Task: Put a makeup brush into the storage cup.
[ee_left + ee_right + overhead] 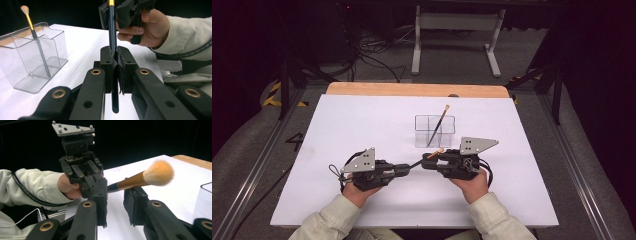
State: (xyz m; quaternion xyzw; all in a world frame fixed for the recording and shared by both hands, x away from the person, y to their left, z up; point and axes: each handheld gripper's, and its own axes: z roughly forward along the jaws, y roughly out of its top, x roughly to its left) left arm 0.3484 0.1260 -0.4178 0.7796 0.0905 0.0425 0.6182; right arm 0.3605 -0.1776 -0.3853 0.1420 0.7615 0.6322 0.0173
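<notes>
Brushes occupy us: our left gripper (115, 65) clamps its jaws on a dark brush handle (112, 30) near the tabletop's (362, 120) front edge, our right gripper (117, 205) stands parted around it, and another brush (439, 125) leans in the clear organizer (434, 131).

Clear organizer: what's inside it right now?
The clear organizer holds one thin brush, handle down in a compartment, leaning, pale tip above the rim. The other compartments look empty through the walls. Which cell the handle foot stands in is hard to tell.
</notes>
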